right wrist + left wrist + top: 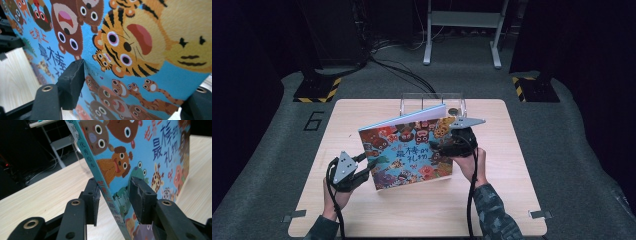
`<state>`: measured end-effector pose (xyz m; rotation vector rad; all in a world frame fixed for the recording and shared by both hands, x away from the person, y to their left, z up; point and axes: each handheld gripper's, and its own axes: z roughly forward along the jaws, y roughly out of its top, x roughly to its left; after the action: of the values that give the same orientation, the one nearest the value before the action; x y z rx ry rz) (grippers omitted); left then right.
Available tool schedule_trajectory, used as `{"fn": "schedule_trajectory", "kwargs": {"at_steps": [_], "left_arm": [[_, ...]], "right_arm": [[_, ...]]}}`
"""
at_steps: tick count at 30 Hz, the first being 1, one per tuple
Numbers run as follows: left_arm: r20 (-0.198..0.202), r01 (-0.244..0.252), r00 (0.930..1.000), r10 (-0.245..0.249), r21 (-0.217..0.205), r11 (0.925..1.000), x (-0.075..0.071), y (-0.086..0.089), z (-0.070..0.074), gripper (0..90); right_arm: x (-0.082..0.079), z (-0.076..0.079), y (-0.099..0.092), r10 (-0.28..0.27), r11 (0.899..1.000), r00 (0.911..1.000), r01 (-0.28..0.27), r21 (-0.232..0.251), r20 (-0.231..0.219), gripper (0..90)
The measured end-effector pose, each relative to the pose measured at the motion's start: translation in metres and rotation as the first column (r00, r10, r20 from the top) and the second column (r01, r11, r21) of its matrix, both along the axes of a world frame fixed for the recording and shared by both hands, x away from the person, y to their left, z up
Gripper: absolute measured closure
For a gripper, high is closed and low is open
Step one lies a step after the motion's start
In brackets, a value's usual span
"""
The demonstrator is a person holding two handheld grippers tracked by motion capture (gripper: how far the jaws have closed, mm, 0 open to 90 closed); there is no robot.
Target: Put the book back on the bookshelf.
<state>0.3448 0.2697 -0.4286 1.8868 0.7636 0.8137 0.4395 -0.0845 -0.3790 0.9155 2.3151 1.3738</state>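
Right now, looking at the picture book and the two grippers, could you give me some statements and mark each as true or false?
1. The picture book is held up, tilted, above the table. True.
2. The left gripper has the book's spine edge between its jaws. True.
3. The book cover is plain red. False: it is blue with cartoon animals.
4. The right gripper lies on the table away from the book. False: it is at the book's right side, one jaw against the cover.
5. A clear box stands behind the book. True.
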Motion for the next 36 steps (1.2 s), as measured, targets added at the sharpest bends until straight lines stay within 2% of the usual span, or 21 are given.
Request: {"fn": "schedule_trajectory", "kwargs": {"at_steps": [1, 4, 5, 6, 8, 11, 12, 13, 14, 16, 17, 18, 20, 25, 27, 28, 31, 32, 34, 35, 36], "left_arm": [[-0.014, 0.003, 0.9999, -0.003, -0.002, 1.0000, 0.000, 0.001, -0.002, 62.8], [-0.019, 0.028, 0.9994, -0.029, -0.057, 0.9980, -0.001, 0.004, -0.003, 65.4], [-0.004, 0.046, 0.9989, -0.047, -0.056, 0.9973, 0.000, 0.005, -0.002, 65.2], [-0.012, 0.065, 0.9977, -0.066, -0.087, 0.9941, 0.001, 0.005, -0.001, 64.8], [-0.013, 0.102, 0.9945, -0.104, -0.117, 0.9878, 0.004, 0.005, 0.003, 63.6], [-0.035, 0.121, 0.9913, -0.127, -0.133, 0.9836, 0.007, 0.003, 0.008, 60.0], [-0.030, 0.126, 0.9910, -0.131, -0.131, 0.9834, 0.008, 0.003, 0.009, 59.4], [-0.025, 0.125, 0.9913, -0.130, -0.147, 0.9813, 0.009, 0.003, 0.009, 58.0], [-0.041, 0.129, 0.9898, -0.137, -0.146, 0.9808, 0.009, 0.004, 0.010, 58.1], [-0.028, 0.130, 0.9905, -0.135, -0.138, 0.9819, 0.010, 0.005, 0.010, 60.4], [-0.021, 0.133, 0.9903, -0.137, -0.145, 0.9804, 0.011, 0.005, 0.009, 60.9], [-0.032, 0.144, 0.9881, -0.150, -0.143, 0.9792, 0.010, 0.006, 0.010, 61.5], [-0.020, 0.170, 0.9845, -0.174, -0.146, 0.9746, 0.010, 0.009, 0.009, 63.0], [-0.011, 0.205, 0.9777, -0.210, -0.158, 0.9659, 0.012, 0.012, 0.008, 66.5], [-0.022, 0.235, 0.9703, -0.241, -0.158, 0.9592, 0.012, 0.014, 0.008, 68.2], [-0.019, 0.243, 0.9683, -0.249, -0.164, 0.9562, 0.011, 0.015, 0.008, 69.4], [-0.012, 0.264, 0.9626, -0.271, -0.176, 0.9482, 0.011, 0.016, 0.007, 72.0], [-0.020, 0.271, 0.9602, -0.279, -0.171, 0.9472, 0.011, 0.017, 0.007, 72.5], [-0.006, 0.281, 0.9581, -0.287, -0.181, 0.9425, 0.012, 0.017, 0.006, 73.2], [-0.019, 0.293, 0.9537, -0.300, -0.173, 0.9405, 0.012, 0.018, 0.007, 73.5], [-0.015, 0.297, 0.9525, -0.304, -0.178, 0.9381, 0.012, 0.018, 0.007, 73.8]], "right_arm": [[-0.001, -0.001, 0.001, 0.001, 1.000, 1.0000, -0.001, -0.009, -0.002, 32.9], [-0.002, -0.004, 0.000, 0.015, 1.000, 0.9999, -0.015, -0.017, 0.002, 33.1], [-0.003, -0.005, -0.001, 0.020, 1.000, 0.9998, -0.020, -0.012, -0.006, 33.2], [-0.004, -0.006, -0.003, 0.021, 1.000, 0.9997, -0.021, -0.007, -0.007, 33.3], [-0.006, -0.007, -0.005, 0.034, 0.999, 0.9993, -0.034, 0.000, -0.014, 33.5], [-0.008, -0.009, -0.007, 0.043, 0.999, 0.9990, -0.043, -0.004, -0.007, 33.7], [-0.009, -0.009, -0.007, 0.036, 0.999, 0.9993, -0.036, -0.004, -0.011, 33.7], [-0.010, -0.009, -0.007, 0.035, 0.999, 0.9993, -0.035, -0.003, -0.012, 33.7], [-0.010, -0.009, -0.007, 0.034, 0.999, 0.9993, -0.034, -0.003, -0.013, 33.7], [-0.010, -0.009, -0.007, 0.032, 0.999, 0.9994, -0.032, -0.003, -0.014, 33.3], [-0.010, -0.009, -0.007, 0.035, 0.999, 0.9993, -0.035, -0.005, -0.013, 33.4], [-0.010, -0.009, -0.007, 0.035, 0.999, 0.9993, -0.035, -0.003, -0.011, 33.2], [-0.012, -0.011, -0.009, 0.038, 0.999, 0.9993, -0.038, 0.000, 0.006, 29.4], [-0.017, -0.009, -0.024, 0.005, 0.999, 0.9998, -0.006, 0.053, 0.021, 23.7], [-0.017, -0.006, -0.032, -0.019, 0.997, 0.9994, 0.017, 0.078, 0.029, 19.6], [-0.016, -0.005, -0.034, -0.030, 0.996, 0.9990, 0.027, 0.083, 0.033, 17.8], [-0.006, 0.001, -0.034, -0.023, 0.996, 0.9997, 0.023, 0.086, 0.004, 14.1], [-0.001, 0.003, -0.033, -0.013, 0.996, 0.9998, 0.014, 0.084, -0.012, 14.2], [0.007, 0.006, -0.030, 0.004, 0.996, 0.9998, -0.003, 0.087, -0.017, 13.6], [0.012, 0.008, -0.028, 0.019, 0.996, 0.9995, -0.016, 0.087, -0.027, 13.3], [0.015, 0.009, -0.026, 0.023, 0.996, 0.9992, -0.020, 0.089, -0.031, 14.2]]}}
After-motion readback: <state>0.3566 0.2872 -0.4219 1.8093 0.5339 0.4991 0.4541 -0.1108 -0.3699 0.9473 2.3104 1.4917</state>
